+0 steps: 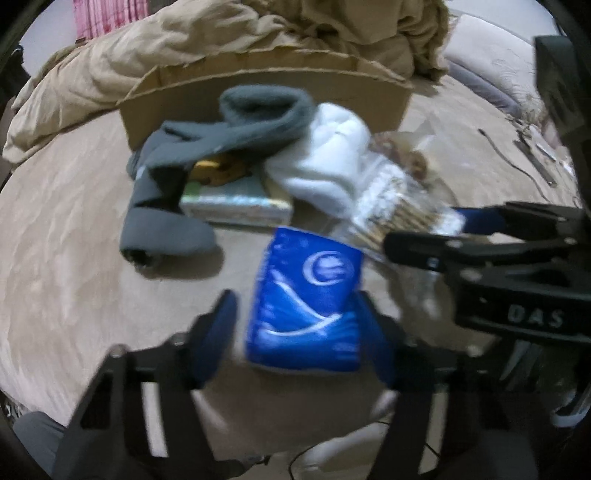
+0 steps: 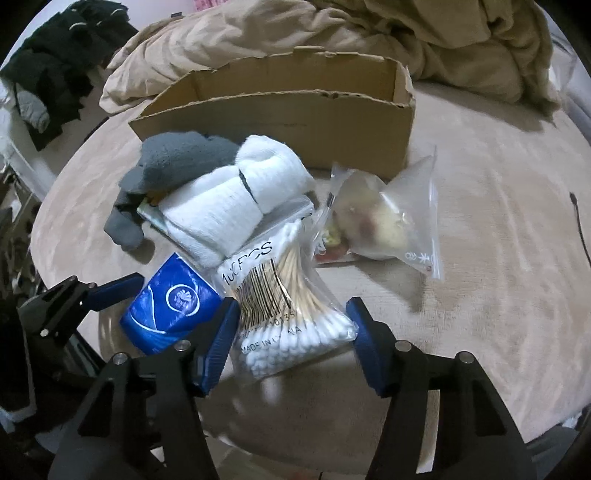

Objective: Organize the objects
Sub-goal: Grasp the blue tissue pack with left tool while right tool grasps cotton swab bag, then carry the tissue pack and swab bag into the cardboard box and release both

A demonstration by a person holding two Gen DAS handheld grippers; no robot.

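Note:
A blue tissue pack lies between the open fingers of my left gripper; there is a gap at the left finger. It also shows in the right wrist view. A clear bag of cotton swabs lies between the open fingers of my right gripper. Behind them lie grey socks, a white rolled cloth, a booklet and a zip bag. An open cardboard box stands at the back.
All of it rests on a beige bed surface. A crumpled tan duvet lies behind the box. Dark clothes are piled at the far left. A thin black cable lies at the right.

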